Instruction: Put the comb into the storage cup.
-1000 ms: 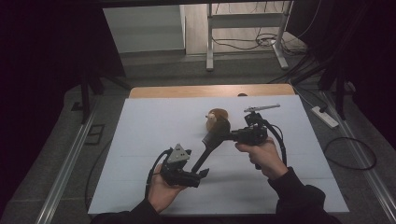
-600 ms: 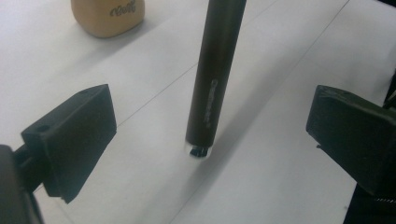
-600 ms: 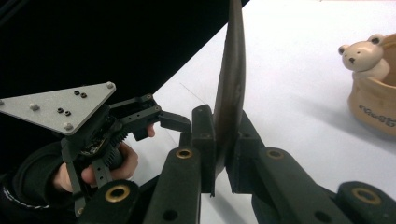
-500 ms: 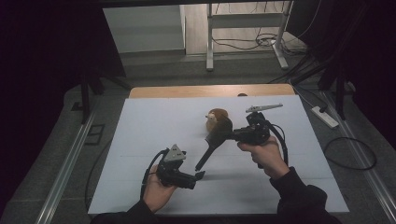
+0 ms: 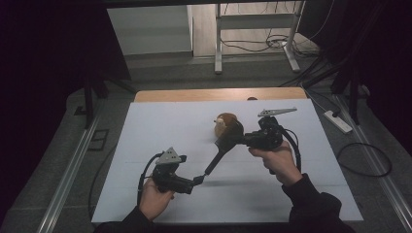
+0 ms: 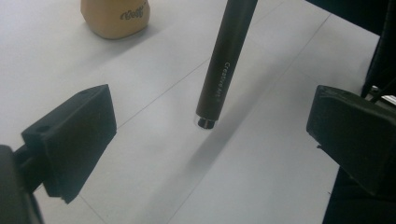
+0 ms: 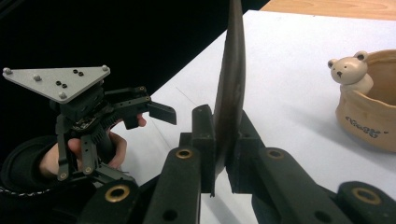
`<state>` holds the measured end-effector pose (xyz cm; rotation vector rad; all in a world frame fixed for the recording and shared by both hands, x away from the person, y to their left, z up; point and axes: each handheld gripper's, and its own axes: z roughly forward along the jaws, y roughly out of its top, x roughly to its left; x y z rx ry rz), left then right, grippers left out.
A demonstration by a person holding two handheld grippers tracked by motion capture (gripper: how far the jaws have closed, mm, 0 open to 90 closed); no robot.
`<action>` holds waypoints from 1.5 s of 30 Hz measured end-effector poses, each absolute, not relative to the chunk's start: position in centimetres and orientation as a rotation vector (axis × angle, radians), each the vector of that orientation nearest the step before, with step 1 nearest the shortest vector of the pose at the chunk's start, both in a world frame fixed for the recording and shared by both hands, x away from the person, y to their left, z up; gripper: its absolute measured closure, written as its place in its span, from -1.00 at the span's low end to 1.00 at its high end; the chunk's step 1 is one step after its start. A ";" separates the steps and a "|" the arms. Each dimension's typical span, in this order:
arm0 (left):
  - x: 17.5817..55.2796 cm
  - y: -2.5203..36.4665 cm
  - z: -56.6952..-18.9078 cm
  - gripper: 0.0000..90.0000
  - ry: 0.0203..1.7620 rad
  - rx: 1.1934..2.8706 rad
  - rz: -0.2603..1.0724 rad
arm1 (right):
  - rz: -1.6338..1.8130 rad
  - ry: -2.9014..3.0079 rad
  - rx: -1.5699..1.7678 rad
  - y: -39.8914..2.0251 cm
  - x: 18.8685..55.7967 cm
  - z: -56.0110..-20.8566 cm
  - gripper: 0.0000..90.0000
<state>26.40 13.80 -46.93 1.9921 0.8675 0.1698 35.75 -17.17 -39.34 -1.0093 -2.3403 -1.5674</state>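
- Right claw [image 5: 241, 138] clamped on the broad dark head of a long black utensil [image 5: 221, 150]; left claw [image 5: 197, 180] spread wide, its jaws just opened further, nothing between the pads.
- White worktop [image 5: 145, 145], wood edge at the far side; dim room, grey floor, cables beyond.
- Utensil slopes from the right claw down toward the left; its handle end sits just ahead of the left claw, apart.
- Tan bear pot [image 5: 224, 122] just behind the utensil head.
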 end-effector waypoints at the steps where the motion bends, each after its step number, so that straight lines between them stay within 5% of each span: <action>1: 26.4 13.9 -46.9 -0.97 0.873 1.995 0.170 | -1.570 -2.341 -1.010 -17.2 35.8 -39.3 0.85; 45: 23.3 20.3 -46.9 -0.99 1.023 1.926 0.170 | -1.654 -2.391 -1.106 -19.5 36.0 -38.0 0.85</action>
